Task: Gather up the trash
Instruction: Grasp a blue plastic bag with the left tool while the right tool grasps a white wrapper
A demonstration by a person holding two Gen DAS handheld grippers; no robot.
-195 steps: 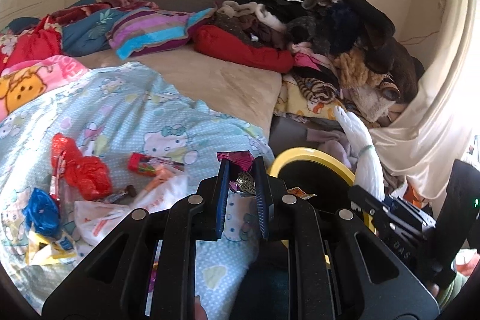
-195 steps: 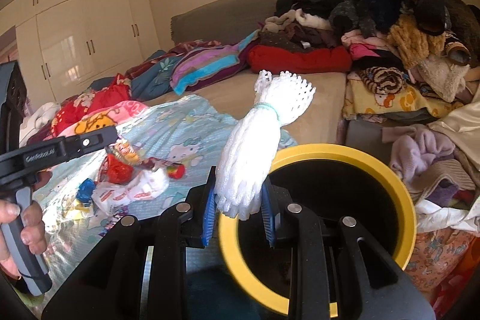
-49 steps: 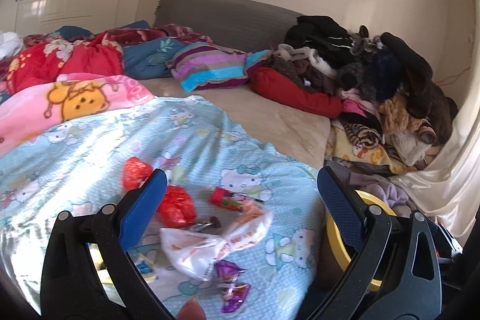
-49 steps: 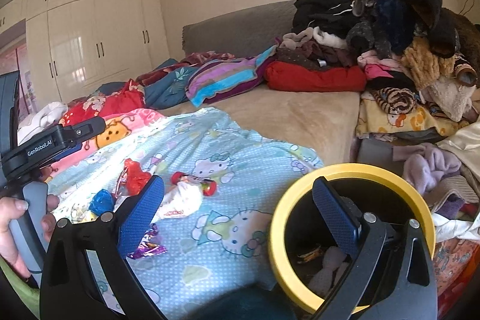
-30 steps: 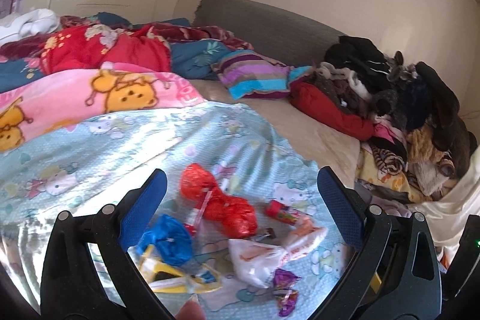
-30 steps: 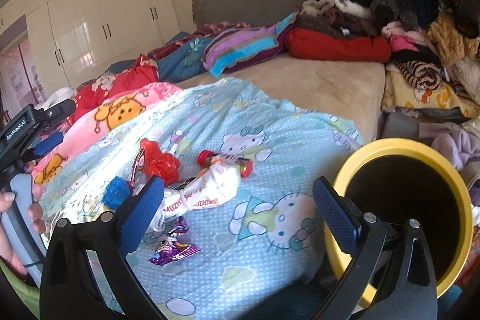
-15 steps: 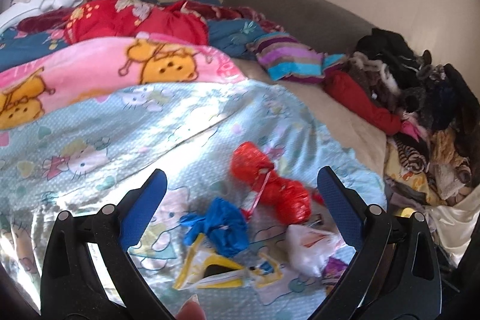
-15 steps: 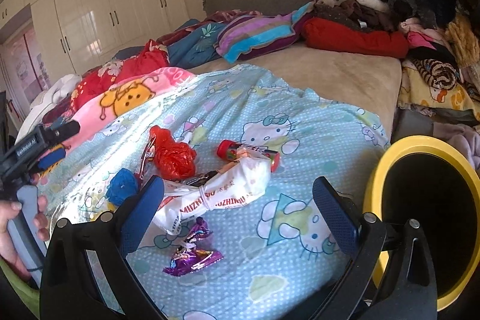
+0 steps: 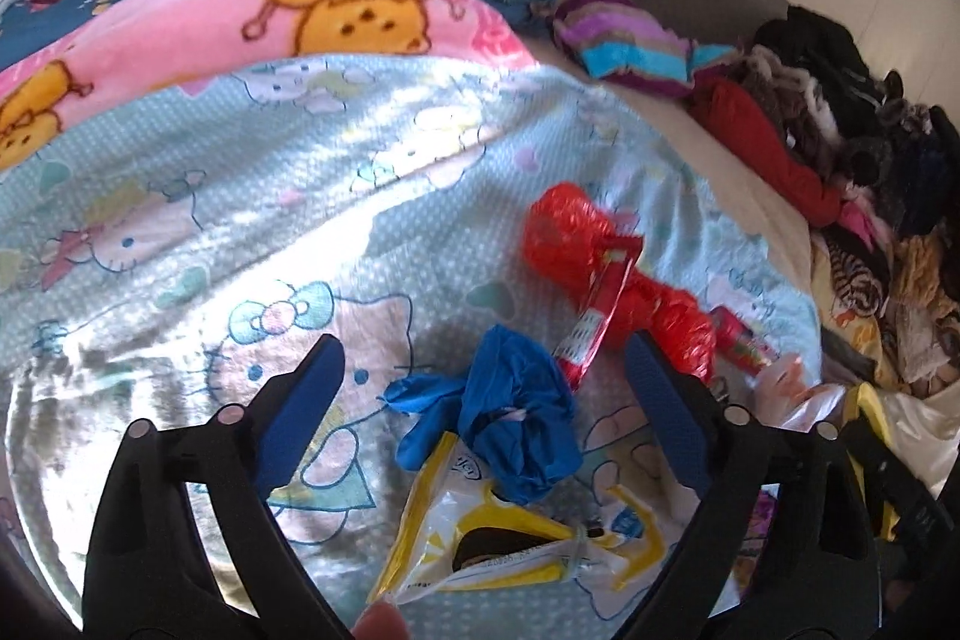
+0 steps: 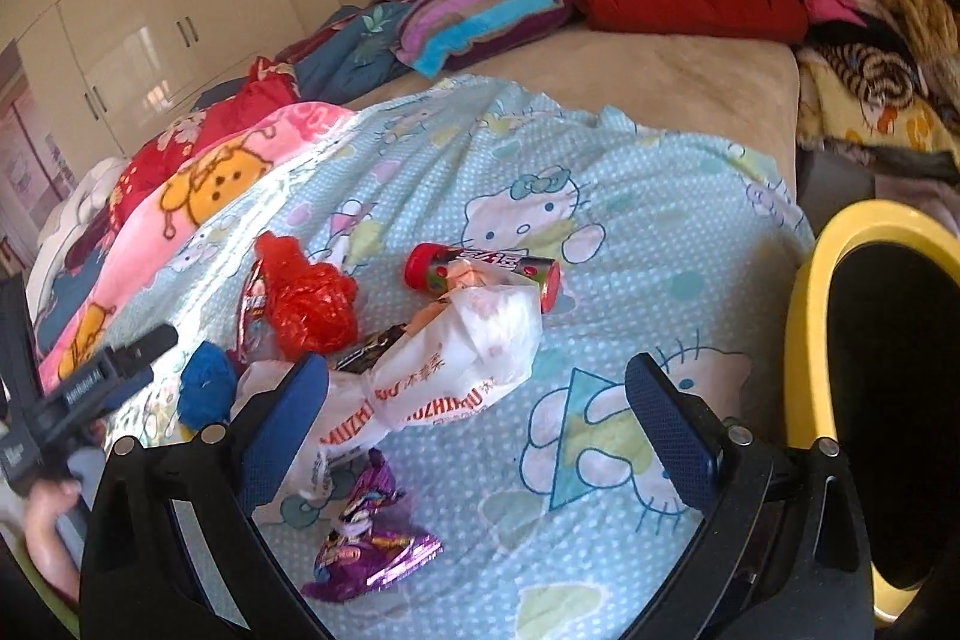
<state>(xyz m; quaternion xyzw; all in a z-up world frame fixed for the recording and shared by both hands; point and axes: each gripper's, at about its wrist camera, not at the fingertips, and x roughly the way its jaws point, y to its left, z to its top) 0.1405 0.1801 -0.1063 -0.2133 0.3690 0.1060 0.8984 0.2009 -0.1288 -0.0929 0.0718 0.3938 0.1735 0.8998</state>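
Observation:
Trash lies on the light-blue cartoon bedspread [image 9: 252, 196]. My left gripper [image 9: 483, 406] hovers over a crumpled blue bag [image 9: 510, 418]; its jaws are closing, the bag sits between them, and the pads are clear of it. A yellow-and-white wrapper [image 9: 510, 550] lies just nearer. Red crumpled plastic [image 9: 564, 232] and a red stick wrapper [image 9: 594, 328] lie beyond. My right gripper [image 10: 477, 424] is open above a knotted white bag [image 10: 450, 370], with a purple foil wrapper [image 10: 366, 538] below and a red tube [image 10: 480, 268] farther off.
The yellow-rimmed black bin [image 10: 804, 340] stands at the bed's right edge. A pink cartoon blanket [image 9: 270, 16] and striped cushions [image 10: 480, 16] lie farther up the bed. Piled clothes [image 10: 870, 10] fill the right side. A hand [image 10: 48, 520] holds the left gripper's handle.
Both grippers, which earlier held trash over the bin, are empty and have swung left and down to the bedspread. The left jaws have narrowed around the blue bag.

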